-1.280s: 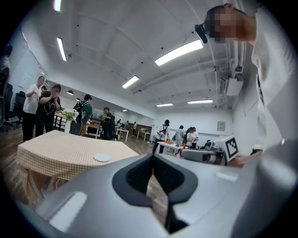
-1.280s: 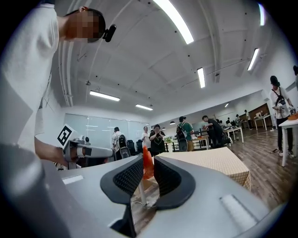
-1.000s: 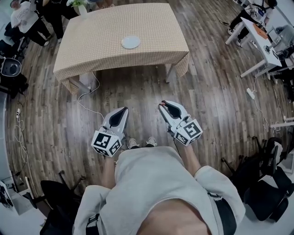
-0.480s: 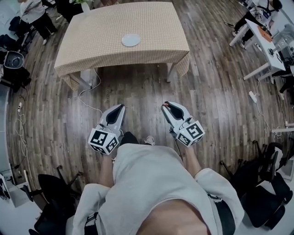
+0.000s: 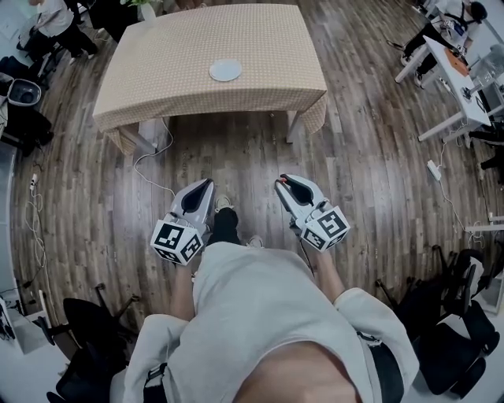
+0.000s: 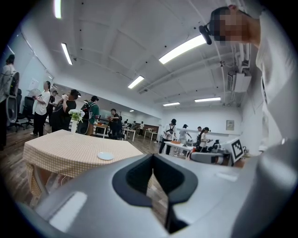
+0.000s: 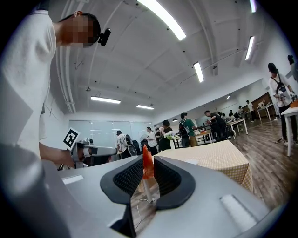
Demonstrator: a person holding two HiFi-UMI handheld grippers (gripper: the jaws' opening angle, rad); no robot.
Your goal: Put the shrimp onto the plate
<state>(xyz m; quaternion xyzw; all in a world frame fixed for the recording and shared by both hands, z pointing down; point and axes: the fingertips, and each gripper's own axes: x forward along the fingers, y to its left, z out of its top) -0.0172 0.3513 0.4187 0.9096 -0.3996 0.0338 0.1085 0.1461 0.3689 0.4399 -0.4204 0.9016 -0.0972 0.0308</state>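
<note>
A white plate (image 5: pixel 225 71) lies on the checked-cloth table (image 5: pixel 157 86) far ahead of me; it also shows in the left gripper view as the plate (image 6: pixel 105 156) and in the right gripper view as the plate (image 7: pixel 190 161). My right gripper (image 5: pixel 281 183) is held level over the wooden floor, shut on an orange shrimp (image 7: pixel 147 163) that stands upright between its ribbed pads. The shrimp (image 5: pixel 280 181) shows as a small red tip in the head view. My left gripper (image 5: pixel 207 186) hangs beside it, jaws together with nothing in them. Both are well short of the table.
A cable (image 5: pixel 150 169) trails on the floor by the table's near left leg. A vase of flowers (image 5: pixel 145 8) stands at the table's far left corner. White desks (image 5: pixel 453 75) with people stand at right. Black chairs (image 5: pixel 461 330) are behind me on both sides.
One of my feet has stepped forward between the grippers. Both grippers keep nearly the same place and pose, the shrimp still in the right one.
</note>
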